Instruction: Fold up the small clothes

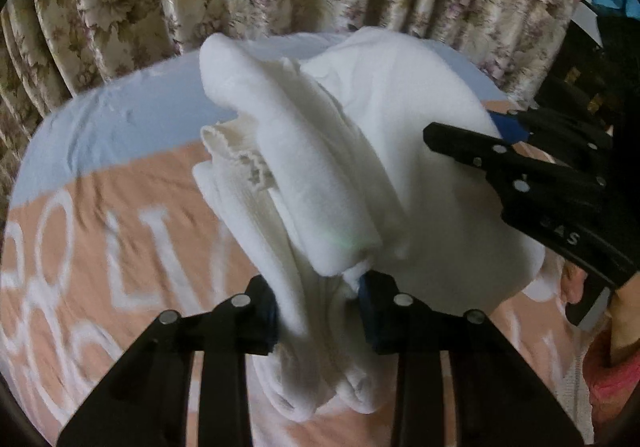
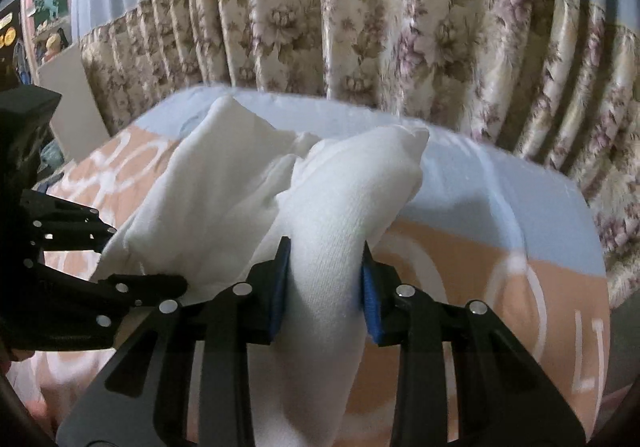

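1. A floral curtain (image 2: pixel 360 47) hung behind a bed sheet (image 1: pixel 120 175) of peach and pale blue with large white letters.
2. The white garment (image 1: pixel 320 167) was bunched and lifted above the sheet, held between both tools.
3. The left gripper (image 1: pixel 318 311) pinched a thick gather of it; the right gripper (image 2: pixel 324 287) clamped another roll.
4. This looked like mid-fold, cloth carried rather than laid.
5. Next, the bundle probably needed lowering and spreading flat, edges matched, before any crease.
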Tool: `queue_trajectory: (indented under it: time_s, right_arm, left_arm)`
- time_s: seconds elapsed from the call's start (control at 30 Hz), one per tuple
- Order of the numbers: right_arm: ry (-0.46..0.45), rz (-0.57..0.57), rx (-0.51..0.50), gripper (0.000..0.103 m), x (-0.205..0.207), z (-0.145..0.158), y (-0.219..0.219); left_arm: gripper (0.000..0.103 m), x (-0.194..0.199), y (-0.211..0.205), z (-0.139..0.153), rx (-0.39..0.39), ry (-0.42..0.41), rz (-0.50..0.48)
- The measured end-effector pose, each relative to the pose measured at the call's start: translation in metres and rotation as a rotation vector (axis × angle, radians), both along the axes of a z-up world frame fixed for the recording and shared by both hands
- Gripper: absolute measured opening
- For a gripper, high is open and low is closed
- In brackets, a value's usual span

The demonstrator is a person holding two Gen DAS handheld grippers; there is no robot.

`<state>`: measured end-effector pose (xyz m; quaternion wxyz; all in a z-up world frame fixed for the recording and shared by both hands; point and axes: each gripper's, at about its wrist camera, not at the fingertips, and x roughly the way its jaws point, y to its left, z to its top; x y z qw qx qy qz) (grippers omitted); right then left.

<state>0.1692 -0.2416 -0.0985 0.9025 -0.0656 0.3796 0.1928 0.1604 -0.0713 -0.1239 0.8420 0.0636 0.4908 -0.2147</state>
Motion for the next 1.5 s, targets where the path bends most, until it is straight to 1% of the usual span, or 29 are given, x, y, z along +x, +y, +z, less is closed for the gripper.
queue_trajectory:
  time_s: [0.07, 0.1, 0.17, 0.2, 0.23, 0.27, 0.3, 0.37, 0.4, 0.43, 0.47, 0.5, 0.53, 0.57, 0.6, 0.63, 0.67, 0.73, 0.8, 0.83, 0.87, 0.93, 1.03, 1.1, 1.17, 1.23, 1.3, 1.4, 1.5]
  right_arm:
    - [0.036, 0.018, -0.028, 0.033, -0.013, -0.013, -0.011]
    - [0.048, 0.021, -0.032, 0.033, -0.017, -0.017, -0.014]
    - [0.09, 0.022, -0.017, 0.034, -0.024, -0.037, -0.025]
    - [0.095, 0.014, -0.008, 0.036, -0.027, -0.044, -0.029]
    - [0.096, 0.0, 0.003, 0.037, -0.03, -0.052, -0.033]
    - [0.098, -0.011, 0.024, 0.04, -0.032, -0.057, -0.036]
    - [0.104, -0.025, 0.065, 0.043, -0.036, -0.059, -0.041]
    - [0.105, -0.039, 0.114, 0.045, -0.043, -0.053, -0.047]
    - [0.093, -0.042, 0.129, 0.048, -0.049, -0.045, -0.048]
    - [0.073, -0.041, 0.141, 0.049, -0.056, -0.035, -0.049]
    - [0.054, -0.043, 0.152, 0.055, -0.063, -0.026, -0.049]
    - [0.037, -0.054, 0.156, 0.066, -0.069, -0.019, -0.05]
    - [0.019, -0.071, 0.158, 0.071, -0.075, -0.011, -0.049]
    - [0.006, -0.091, 0.16, 0.08, -0.082, -0.004, -0.048]
    - [-0.006, -0.112, 0.155, 0.092, -0.088, 0.003, -0.046]
    - [-0.016, -0.138, 0.141, 0.098, -0.095, 0.007, -0.043]
    - [-0.029, -0.173, 0.115, 0.1, -0.103, 0.011, -0.038]
    - [-0.034, -0.216, 0.093, 0.1, -0.112, 0.012, -0.034]
    - [-0.001, -0.269, 0.086, 0.1, -0.12, 0.007, -0.03]
    - [0.004, -0.295, 0.08, 0.1, -0.122, 0.006, -0.029]
    - [0.003, -0.322, 0.079, 0.1, -0.127, 0.004, -0.03]
    - [-0.012, -0.358, 0.08, 0.1, -0.139, 0.003, -0.032]
    - [-0.006, -0.403, 0.037, 0.1, -0.149, 0.006, -0.035]
    - [-0.016, -0.401, 0.055, 0.1, -0.158, 0.011, -0.037]
    - [-0.009, -0.414, 0.038, 0.1, -0.167, 0.014, -0.036]
    - [-0.005, -0.417, 0.036, 0.1, -0.175, 0.016, -0.035]
    - [-0.005, -0.412, 0.039, 0.1, -0.184, 0.021, -0.034]
    - [-0.027, -0.412, 0.029, 0.1, -0.195, 0.033, -0.031]
    - [-0.052, -0.412, 0.036, 0.1, -0.205, 0.049, -0.031]
  left_arm:
    - [0.033, -0.017, -0.007, -0.012, -0.01, 0.014, -0.001]
    - [0.033, -0.022, -0.01, -0.021, -0.013, 0.033, -0.006]
    - [0.033, -0.027, -0.011, -0.037, -0.026, 0.061, -0.003]
    - [0.034, -0.027, -0.011, -0.041, -0.022, 0.057, 0.0]
    - [0.039, -0.028, -0.012, -0.046, -0.017, 0.047, -0.003]
    - [0.041, -0.028, -0.012, -0.051, -0.013, 0.031, -0.004]
    - [0.046, -0.028, -0.011, -0.053, -0.015, 0.025, -0.004]
    - [0.055, -0.029, -0.006, -0.052, -0.013, 0.019, 0.01]
    - [0.067, -0.031, -0.003, -0.049, 0.004, 0.005, 0.027]
    - [0.07, -0.034, 0.0, -0.043, 0.016, -0.022, 0.041]
    - [0.071, -0.037, 0.004, -0.039, 0.015, -0.033, 0.049]
    - [0.078, -0.04, 0.008, -0.034, 0.012, -0.04, 0.063]
    - [0.084, -0.045, 0.011, -0.028, 0.014, -0.05, 0.084]
    - [0.086, -0.051, 0.014, -0.023, 0.023, -0.069, 0.106]
    - [0.092, -0.057, 0.017, -0.02, 0.03, -0.084, 0.121]
    - [0.095, -0.063, 0.02, -0.016, 0.038, -0.098, 0.139]
    - [0.096, -0.07, 0.025, -0.012, 0.041, -0.108, 0.162]
    - [0.096, -0.078, 0.033, -0.008, 0.038, -0.109, 0.201]
    - [0.096, -0.086, 0.044, -0.006, 0.047, -0.098, 0.262]
    - [0.096, -0.088, 0.047, -0.005, 0.042, -0.094, 0.283]
    - [0.096, -0.094, 0.055, -0.002, 0.022, -0.095, 0.303]
    - [0.096, -0.103, 0.066, 0.005, 0.013, -0.118, 0.321]
    - [0.097, -0.115, 0.071, 0.02, 0.035, -0.163, 0.338]
    - [0.097, -0.124, 0.072, 0.032, 0.046, -0.194, 0.339]
    - [0.098, -0.132, 0.071, 0.041, 0.055, -0.213, 0.342]
    - [0.098, -0.14, 0.071, 0.05, 0.048, -0.225, 0.346]
    - [0.099, -0.151, 0.069, 0.06, 0.049, -0.261, 0.363]
    - [0.1, -0.161, 0.068, 0.072, 0.071, -0.298, 0.382]
    - [0.101, -0.171, 0.067, 0.088, 0.064, -0.34, 0.403]
